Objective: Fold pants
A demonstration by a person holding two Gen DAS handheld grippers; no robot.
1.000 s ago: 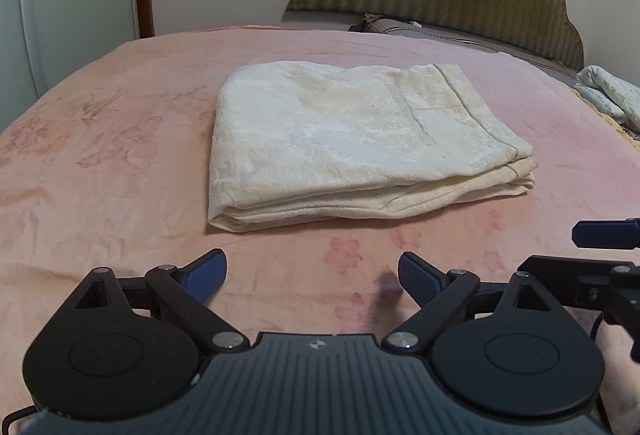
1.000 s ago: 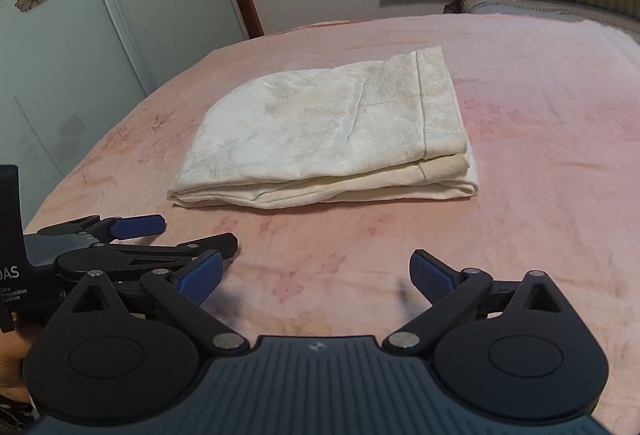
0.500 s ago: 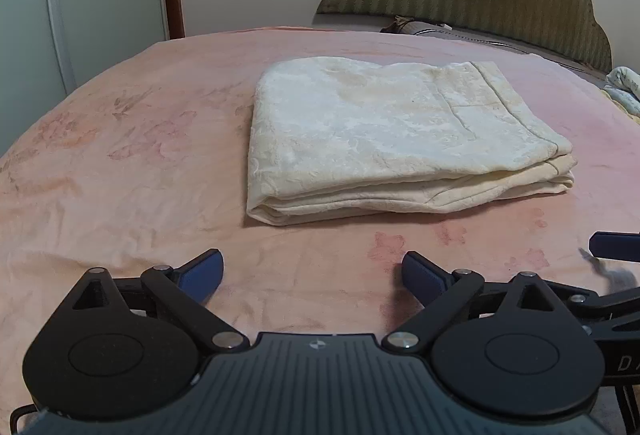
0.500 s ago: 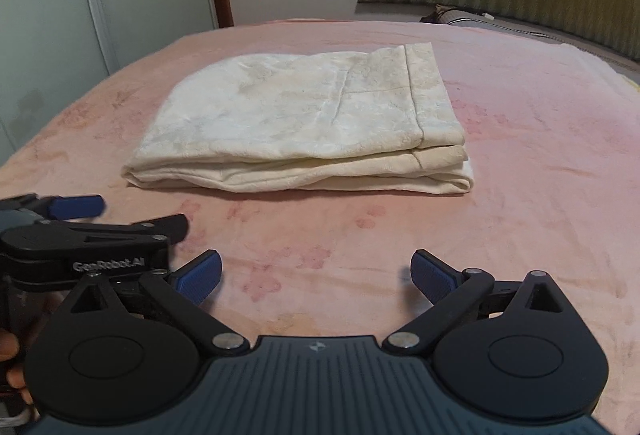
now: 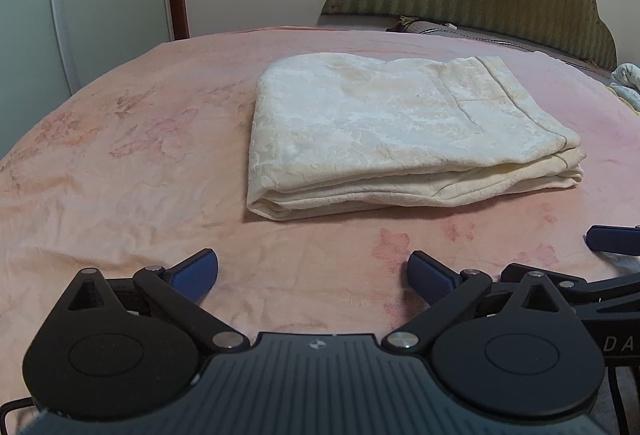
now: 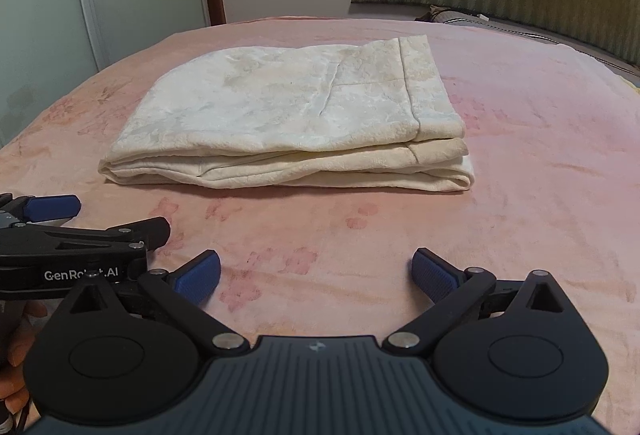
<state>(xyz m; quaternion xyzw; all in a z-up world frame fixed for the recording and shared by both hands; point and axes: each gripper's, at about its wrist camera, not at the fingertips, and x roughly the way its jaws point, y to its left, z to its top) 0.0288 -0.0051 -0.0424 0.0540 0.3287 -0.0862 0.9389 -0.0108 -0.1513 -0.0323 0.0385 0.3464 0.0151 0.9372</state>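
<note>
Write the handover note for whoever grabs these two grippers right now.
Left gripper: open, empty, hovering over the pink bedspread short of the pants.
Right gripper: open, empty, beside the left one.
Pants: cream, folded into a flat stack of layers mid-bed, untouched by either gripper.
Done: the folding looks complete; edges sit fairly even.
Left: probably nothing, at most squaring the slightly offset right-hand layers.
</note>
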